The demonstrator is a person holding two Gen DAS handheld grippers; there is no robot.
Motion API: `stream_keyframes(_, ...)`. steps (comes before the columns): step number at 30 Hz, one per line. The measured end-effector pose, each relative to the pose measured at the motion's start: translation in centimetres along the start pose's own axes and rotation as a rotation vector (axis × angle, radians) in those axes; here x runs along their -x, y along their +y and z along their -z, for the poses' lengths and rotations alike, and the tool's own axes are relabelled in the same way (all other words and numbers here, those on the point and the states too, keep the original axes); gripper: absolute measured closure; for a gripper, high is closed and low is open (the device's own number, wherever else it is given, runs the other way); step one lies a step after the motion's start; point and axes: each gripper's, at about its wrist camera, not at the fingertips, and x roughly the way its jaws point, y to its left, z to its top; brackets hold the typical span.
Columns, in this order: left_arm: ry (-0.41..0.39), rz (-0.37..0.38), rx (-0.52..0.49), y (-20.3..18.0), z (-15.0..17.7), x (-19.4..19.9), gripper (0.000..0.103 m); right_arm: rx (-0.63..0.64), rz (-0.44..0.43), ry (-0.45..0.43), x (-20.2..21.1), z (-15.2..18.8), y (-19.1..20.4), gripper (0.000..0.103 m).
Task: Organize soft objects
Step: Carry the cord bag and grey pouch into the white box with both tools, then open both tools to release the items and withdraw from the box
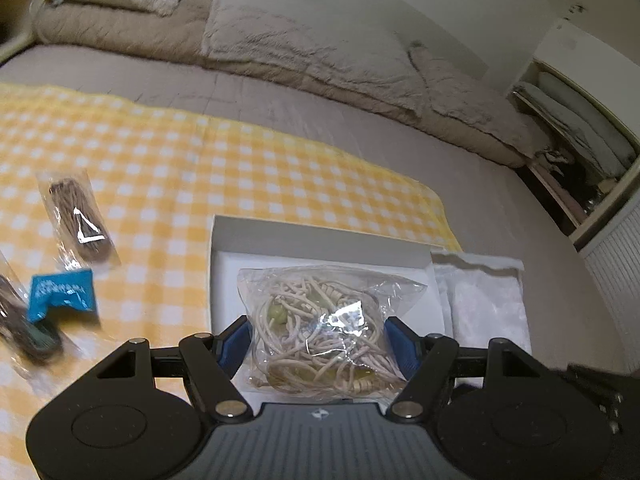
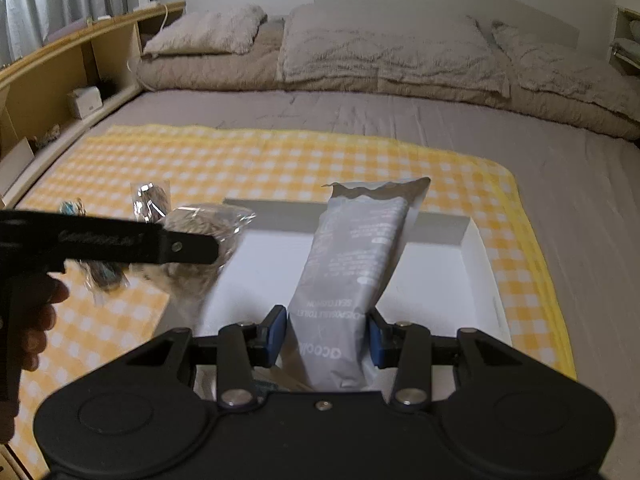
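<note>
My left gripper (image 1: 318,338) is shut on a clear bag of beige cords (image 1: 320,332) and holds it over the white box (image 1: 320,240) on the yellow checked cloth. My right gripper (image 2: 327,332) is shut on a grey packet of toilet seat covers (image 2: 352,280), tilted up over the same white box (image 2: 478,264). The left gripper with its bag (image 2: 208,240) shows at the left of the right wrist view. A white pouch (image 1: 484,300) lies at the box's right side.
A bag of brown cord (image 1: 78,216) and a bag with a blue label (image 1: 62,292) lie on the cloth (image 1: 200,168) left of the box. Pillows and a folded duvet (image 2: 360,52) line the far side of the bed. A wooden shelf (image 2: 60,80) stands at left.
</note>
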Motion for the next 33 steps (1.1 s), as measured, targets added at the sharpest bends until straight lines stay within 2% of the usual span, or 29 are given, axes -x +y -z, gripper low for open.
stream_keyframes(4, -0.01, -0.003, 0.035, 0.2, -0.1, -1.2, 0.031, 0.008, 0.0, 0.03, -0.6, 0.4, -0.4, 0.06)
stream_keyframes(8, -0.009, -0.014, 0.065, 0.8, -0.2, -1.7, 0.015, 0.023, -0.01, 0.052, -1.2, 0.9, -0.7, 0.06)
stream_keyframes(9, -0.008, -0.023, 0.062, 0.8, -0.2, -1.7, 0.014, 0.025, -0.013, 0.056, -1.4, 1.0, -0.8, 0.06)
stream_keyframes(19, 0.045, -0.062, -0.061, 0.6, 0.1, -1.3, 0.011, 0.076, -0.051, 0.122, -3.6, 1.6, -0.8, 0.06)
stream_keyframes(23, 0.085, -0.084, -0.111, 0.5, 0.4, -1.5, 0.011, 0.093, -0.077, 0.153, -4.3, 2.0, -0.5, 0.055)
stream_keyframes(24, 0.094, -0.085, -0.119, 0.6, 0.5, -1.6, 0.011, 0.094, -0.081, 0.164, -4.4, 2.1, -0.5, 0.045)
stream_keyframes(26, 0.112, -0.089, -0.141, 0.5, 0.6, -1.7, 0.011, 0.085, -0.067, 0.184, -4.7, 2.3, -0.5, 0.035)
stream_keyframes(33, 0.137, -0.091, -0.199, 0.0, 1.2, -1.3, 0.008, 0.051, -0.046, 0.187, -4.3, 2.4, -1.4, 0.035)
